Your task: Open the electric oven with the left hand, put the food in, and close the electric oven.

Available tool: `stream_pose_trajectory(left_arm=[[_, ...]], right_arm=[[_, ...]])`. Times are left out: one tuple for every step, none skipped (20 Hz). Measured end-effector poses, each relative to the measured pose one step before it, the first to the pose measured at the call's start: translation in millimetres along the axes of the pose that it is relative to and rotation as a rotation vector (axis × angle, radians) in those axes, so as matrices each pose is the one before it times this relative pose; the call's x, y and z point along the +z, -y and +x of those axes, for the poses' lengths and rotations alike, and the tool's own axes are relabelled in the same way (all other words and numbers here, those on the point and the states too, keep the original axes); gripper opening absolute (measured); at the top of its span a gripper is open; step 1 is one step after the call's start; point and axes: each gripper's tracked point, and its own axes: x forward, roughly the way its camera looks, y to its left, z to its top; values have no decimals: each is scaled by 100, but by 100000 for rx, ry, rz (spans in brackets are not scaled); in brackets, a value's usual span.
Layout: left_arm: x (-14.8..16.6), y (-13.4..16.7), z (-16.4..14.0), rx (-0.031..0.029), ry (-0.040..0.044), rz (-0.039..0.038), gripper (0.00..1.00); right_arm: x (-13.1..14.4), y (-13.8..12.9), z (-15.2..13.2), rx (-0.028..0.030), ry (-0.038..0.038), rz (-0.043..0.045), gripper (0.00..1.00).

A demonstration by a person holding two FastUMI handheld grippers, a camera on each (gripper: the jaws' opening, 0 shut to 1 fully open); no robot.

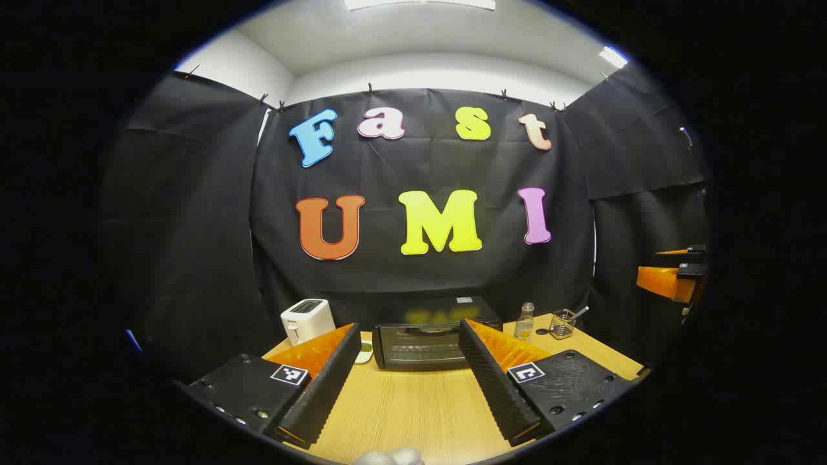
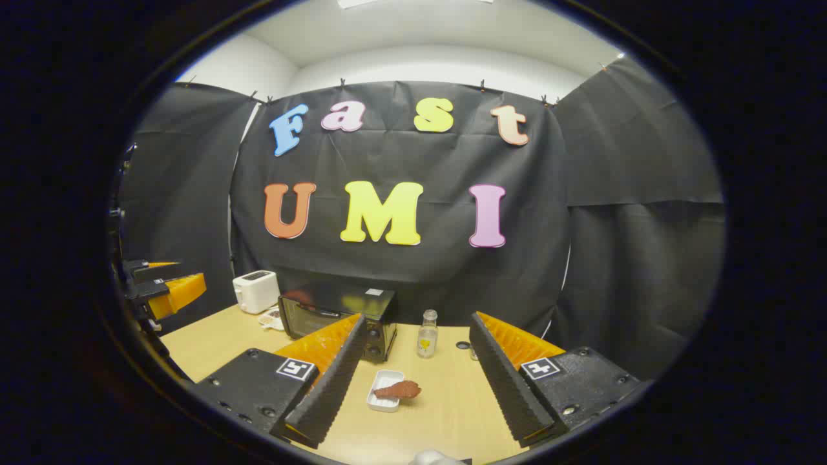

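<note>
A black electric oven stands at the back of the wooden table, door closed, with a handle along the top of the door. My left gripper is open, held well short of the oven and pointing at it. In the right gripper view the oven sits left of centre. In front of it, a reddish-brown piece of food lies on a small white tray. My right gripper is open above the table, the tray between and beyond its fingers. The left gripper shows at the far left.
A white toaster stands left of the oven, a small dish beside it. Right of the oven are a glass bottle and a wire holder. The other gripper shows at the right edge. Black cloth walls the booth.
</note>
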Motion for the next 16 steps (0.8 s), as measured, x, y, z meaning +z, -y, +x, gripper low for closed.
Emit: stream_pose_trajectory(left_arm=[[-40,-114,101,301,0,144,96],[36,-26,259,-23,228,42,96],[8,-105,278,139,-78,174,96],[-70,-206,36,395,22,164,96],[-60,74,237,-58,-276,-89,96],[-77,-106,188,-51,-169,-242,96],[-96,-52,223,4,-351,-68,96],[-53,-134,329,356,-39,159,96],[44,13,198,-1,143,111,96],[-103,-8,86,180,23,-2,96],[-42,33,258,-41,-119,-31,96],[-136,50,328,-259,-186,5,96],[-60,-21,321,97,54,121,96],[-76,186,340,-352,62,-9,96],[-14,192,367,-246,116,173,96],[-186,40,479,-200,-274,176,96]], right_arm=[[134,-132,161,187,205,-87,100],[60,-13,179,-91,136,-91,100],[-3,-59,185,51,-215,-88,100],[-188,-83,202,157,-295,134,100],[21,-81,133,137,-265,155,100],[-57,8,212,55,-143,-201,100],[77,-15,184,-32,26,-261,100],[50,31,91,2,309,-20,100],[111,-5,250,-102,-6,52,100],[-109,-50,135,95,-143,120,100],[-3,-61,300,3,-71,265,96],[-148,25,191,113,-314,203,100],[-55,1,189,9,-210,28,100],[-22,88,112,-152,-29,8,100],[77,83,181,-128,3,34,100],[-57,96,118,-199,-91,-83,100]])
